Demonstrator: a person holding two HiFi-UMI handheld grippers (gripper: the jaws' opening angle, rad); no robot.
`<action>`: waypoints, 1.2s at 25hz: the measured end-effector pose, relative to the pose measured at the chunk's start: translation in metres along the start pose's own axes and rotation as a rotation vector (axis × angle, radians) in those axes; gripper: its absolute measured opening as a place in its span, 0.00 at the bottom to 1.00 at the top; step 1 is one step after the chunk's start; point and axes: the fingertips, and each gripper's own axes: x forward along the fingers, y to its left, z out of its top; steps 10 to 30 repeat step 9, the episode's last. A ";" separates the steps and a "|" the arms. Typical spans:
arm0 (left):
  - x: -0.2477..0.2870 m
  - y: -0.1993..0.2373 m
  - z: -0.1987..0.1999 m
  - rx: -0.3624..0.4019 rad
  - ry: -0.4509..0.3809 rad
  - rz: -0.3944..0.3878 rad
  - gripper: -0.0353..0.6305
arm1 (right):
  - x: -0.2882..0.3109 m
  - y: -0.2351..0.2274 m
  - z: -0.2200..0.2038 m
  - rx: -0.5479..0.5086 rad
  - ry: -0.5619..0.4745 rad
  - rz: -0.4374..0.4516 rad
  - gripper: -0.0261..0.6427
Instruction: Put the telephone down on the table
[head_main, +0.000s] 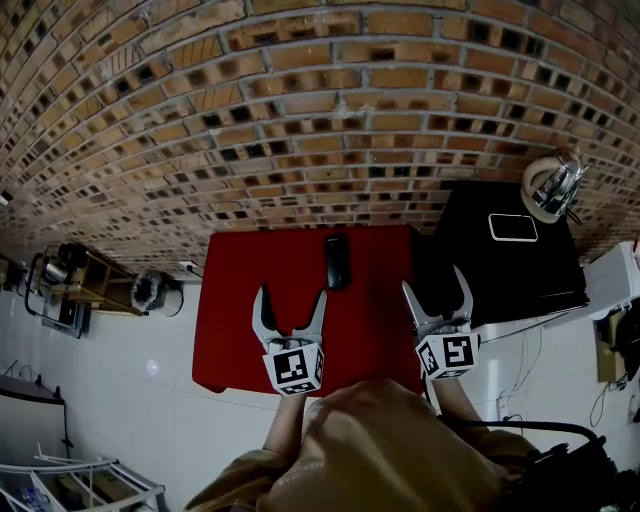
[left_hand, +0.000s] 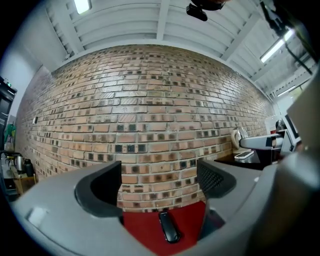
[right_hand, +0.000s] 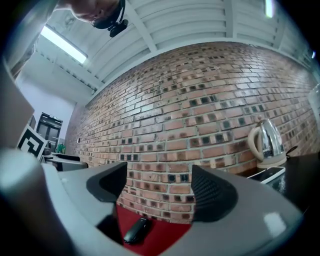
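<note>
The telephone (head_main: 337, 262) lies flat on the red table (head_main: 240, 330) mid-frame, while the left gripper (head_main: 292, 300) and right gripper (head_main: 435, 285) gape empty below it, best kept clear.

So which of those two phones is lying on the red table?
The black telephone, on the red table near the brick wall. The white phone lies on the black table beside the kettle.

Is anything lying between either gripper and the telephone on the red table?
Nothing visible does. The telephone lies alone on the red table, with only bare tabletop between it and the open left gripper and the open right gripper.
</note>
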 end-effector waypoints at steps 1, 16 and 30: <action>0.001 0.002 -0.002 0.005 0.003 0.004 0.73 | 0.001 0.001 -0.001 -0.002 0.000 -0.002 0.63; 0.006 0.022 -0.017 0.037 0.037 0.044 0.74 | 0.009 -0.007 -0.009 -0.042 0.016 -0.112 0.62; 0.006 0.022 -0.017 0.037 0.037 0.044 0.74 | 0.009 -0.007 -0.009 -0.042 0.016 -0.112 0.62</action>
